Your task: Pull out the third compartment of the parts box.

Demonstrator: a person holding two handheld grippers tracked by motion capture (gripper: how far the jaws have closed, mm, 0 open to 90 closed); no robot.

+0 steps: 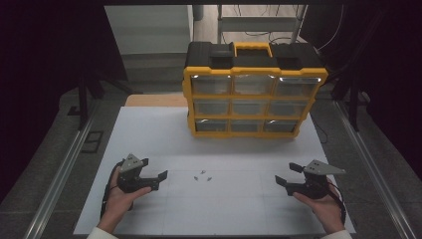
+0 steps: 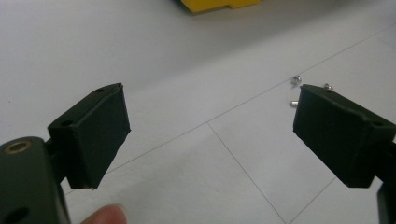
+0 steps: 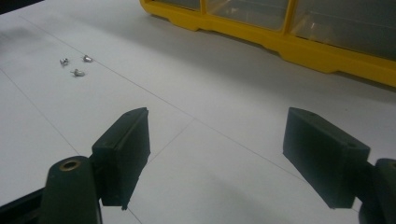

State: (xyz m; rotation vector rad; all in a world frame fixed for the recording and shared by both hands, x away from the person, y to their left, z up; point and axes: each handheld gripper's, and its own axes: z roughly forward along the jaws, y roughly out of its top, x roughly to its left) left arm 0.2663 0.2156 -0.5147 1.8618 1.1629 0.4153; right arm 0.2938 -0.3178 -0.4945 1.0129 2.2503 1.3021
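Three tiny screws (image 1: pixel 201 175) lying loose mid-surface (image 1: pixel 149 134), between the left tool (image 1: pixel 155 179) and right tool (image 1: pixel 284 182), in front of the yellow organizer (image 1: pixel 254 94). Both tools gaping wide, holding nothing. Probably best to go for one screw at a time: come in low, straddle a single screw with the jaws, close slowly. Easy to flick such small bits away, so no rushing. Left looks a bit closer.

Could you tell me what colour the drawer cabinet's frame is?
Yellow frame, black top; clearest in the high view.
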